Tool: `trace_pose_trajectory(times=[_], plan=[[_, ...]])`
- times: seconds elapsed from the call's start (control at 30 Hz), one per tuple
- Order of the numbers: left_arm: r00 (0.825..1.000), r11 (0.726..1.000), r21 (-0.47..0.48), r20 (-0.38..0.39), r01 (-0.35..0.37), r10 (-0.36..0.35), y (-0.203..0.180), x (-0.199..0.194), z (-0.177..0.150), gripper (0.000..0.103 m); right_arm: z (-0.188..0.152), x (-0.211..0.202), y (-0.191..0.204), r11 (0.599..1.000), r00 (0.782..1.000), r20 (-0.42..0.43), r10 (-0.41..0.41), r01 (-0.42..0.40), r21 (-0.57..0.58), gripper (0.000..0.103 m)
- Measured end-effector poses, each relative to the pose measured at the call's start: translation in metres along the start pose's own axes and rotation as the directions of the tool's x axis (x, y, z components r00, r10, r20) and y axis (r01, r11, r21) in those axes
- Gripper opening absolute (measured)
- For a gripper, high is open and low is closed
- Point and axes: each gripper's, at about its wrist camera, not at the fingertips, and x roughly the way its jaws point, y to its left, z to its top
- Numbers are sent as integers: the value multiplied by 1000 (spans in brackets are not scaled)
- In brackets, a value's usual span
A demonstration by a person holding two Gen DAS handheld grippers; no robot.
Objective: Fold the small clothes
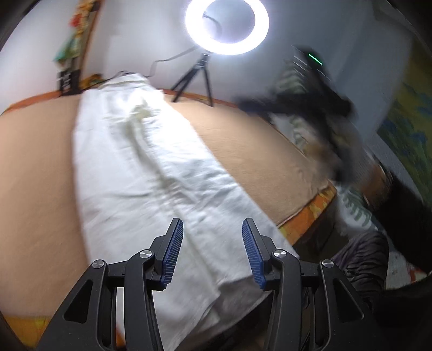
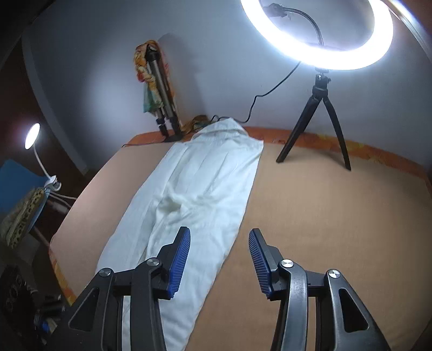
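A white garment point(image 1: 140, 167) point(image 2: 205, 183) lies flat on the tan bed cover point(image 1: 35, 175) point(image 2: 337, 216), folded lengthwise into a long narrow strip that runs away towards the wall. My left gripper point(image 1: 212, 224) hovers above the strip's near end, open, with nothing between its blue pads. My right gripper point(image 2: 219, 232) hangs above the strip's right edge, also open and empty. In the left wrist view a blurred black tool body point(image 1: 310, 100) with a hand behind it shows at the right, above the bed's edge.
A lit ring light point(image 2: 318, 35) point(image 1: 226, 24) on a small black tripod point(image 2: 316, 121) stands at the far edge of the bed, its cable point(image 2: 256, 102) trailing to the garment's far end. A second tripod point(image 2: 162, 89) draped in colourful cloth leans on the wall. A desk lamp point(image 2: 32, 135) stands left of the bed.
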Motion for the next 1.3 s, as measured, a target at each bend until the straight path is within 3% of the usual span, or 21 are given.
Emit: trace_pose_trajectory(times=[0.23,0.47,0.8,1.3], plan=[[1000,979,-206,-21,-6,2,35,-34,-33,44,-97,-28,25,990,985,-113,131,-124,65,47],[997,927,-376,-76,-12,-18,60,-38,-63,44,-152,-17,31,971,956,-192,220,-197,133,47],[992,926,-377,-122,-11,-38,52,-28,-77,44,-168,2,47,960,930,-242,275,-255,112,41],[984,888,-458,-131,47,-120,64,-26,-85,44,-175,1,43,934,906,-239,349,-317,164,40]])
